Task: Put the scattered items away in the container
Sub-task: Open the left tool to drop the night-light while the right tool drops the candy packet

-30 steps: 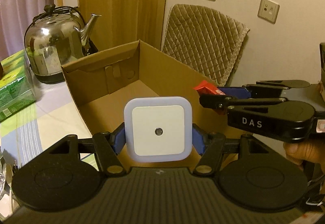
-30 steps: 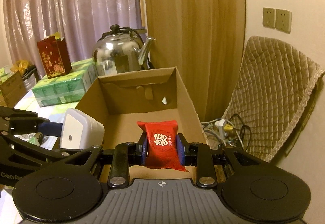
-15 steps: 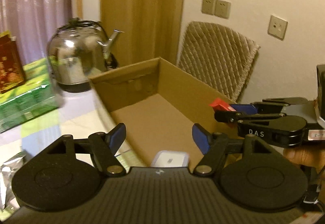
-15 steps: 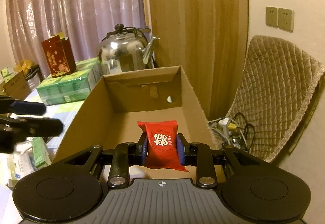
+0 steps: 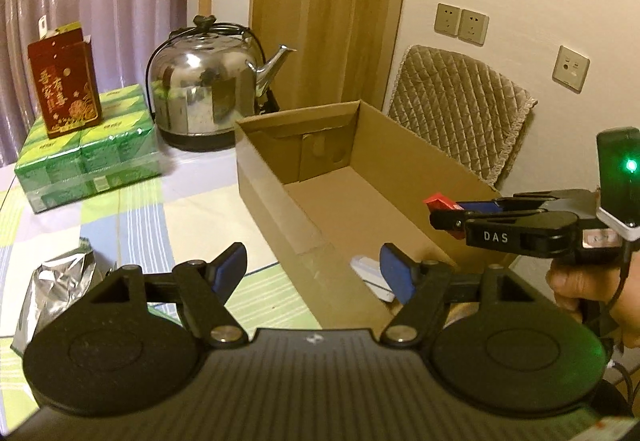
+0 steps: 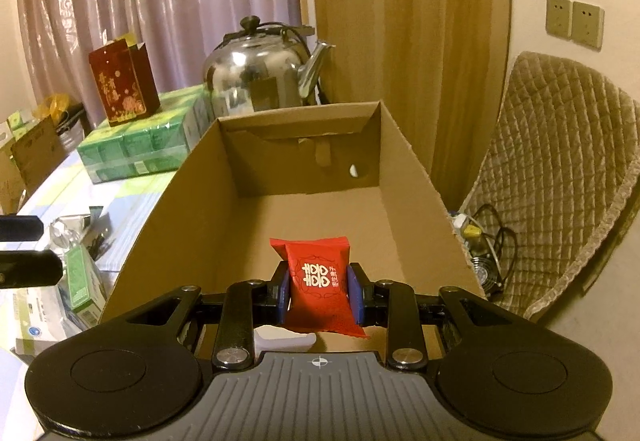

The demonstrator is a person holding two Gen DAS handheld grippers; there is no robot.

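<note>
Night light (image 5: 370, 277) now lying in box (image 5: 280, 197); left gripper (image 5: 312, 269) spread wide, empty; right gripper (image 6: 319, 291) still clamps red packet (image 6: 318, 281).

A checked tablecloth (image 5: 168, 209) carries the cardboard box (image 5: 280, 201) ahead of the jaws, with a kettle (image 5: 204, 81), green packs (image 5: 88, 153) and a foil pouch (image 5: 56, 281) to their left.

"DAS" in white letters on the side of the right gripper (image 5: 448, 215), seen off to the right of the left gripper's view. Red packet (image 6: 320, 285) clamped between the right gripper's fingers carries a white double-happiness sign (囍) plus a short column of small white characters beside it, too small to read. Dark red gift box (image 5: 64, 85) far ahead-left on the green packs (image 5: 88, 157): gold Chinese characters, not legible. Green packs' print is too blurred to read.
</note>
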